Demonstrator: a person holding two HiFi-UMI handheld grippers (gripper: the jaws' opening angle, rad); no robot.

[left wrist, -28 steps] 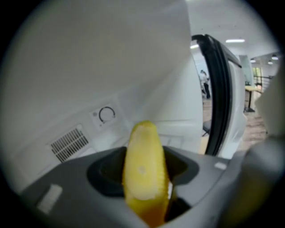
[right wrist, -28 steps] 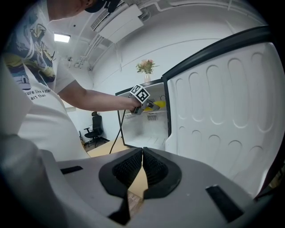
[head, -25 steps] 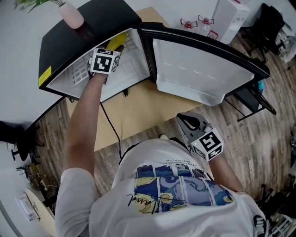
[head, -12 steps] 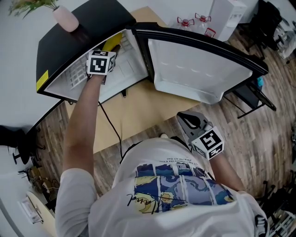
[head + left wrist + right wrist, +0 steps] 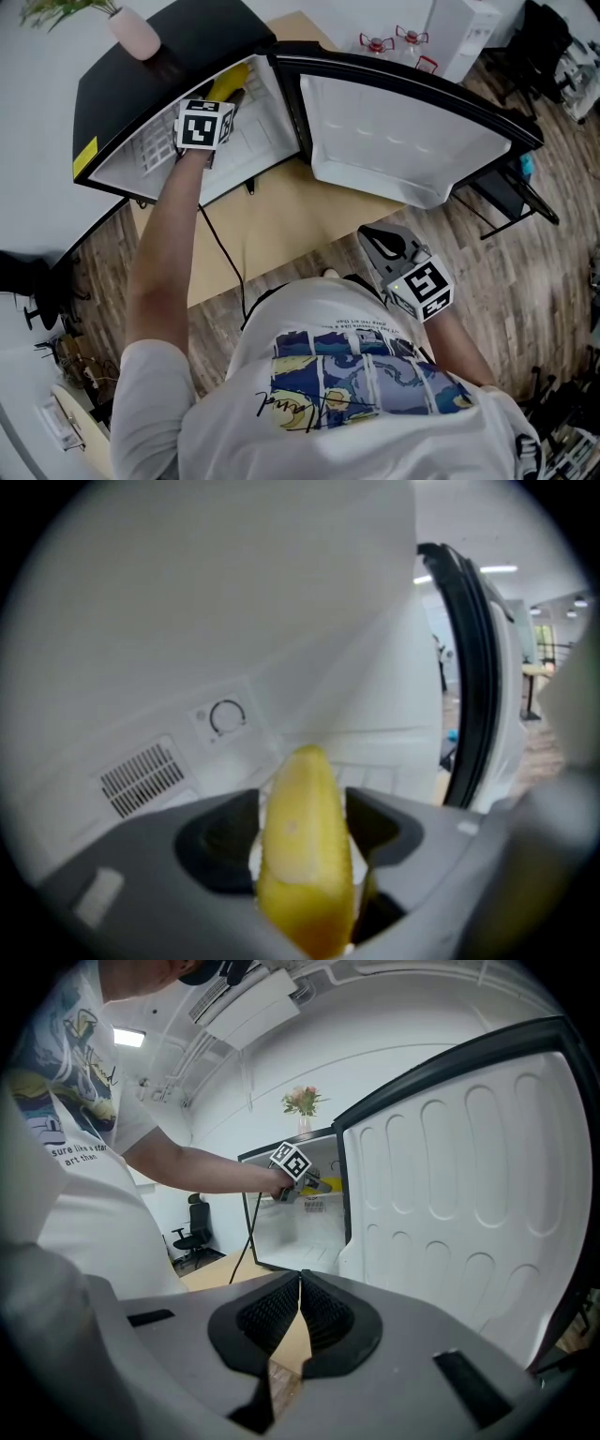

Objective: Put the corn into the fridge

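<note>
Seen from above, a person's left arm reaches into the open black fridge [image 5: 141,66] standing on a wooden table [image 5: 281,225]. The left gripper [image 5: 228,99] is inside its white compartment with the yellow corn [image 5: 228,82], and the right gripper [image 5: 375,242] hangs by the person's chest, below the swung-out door [image 5: 403,131]. The left gripper view shows the corn between jaws that have just been opening, with slivers of white either side of it and its tip towards the fridge's back wall. The right gripper view shows that tool's ribbed pads pressed together on nothing.

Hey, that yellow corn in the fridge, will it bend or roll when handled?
Probably stiff: the corn stands straight with its tip unsupported. Its rounded, tapered shape could roll once set down. The smooth surface may slip.
</note>
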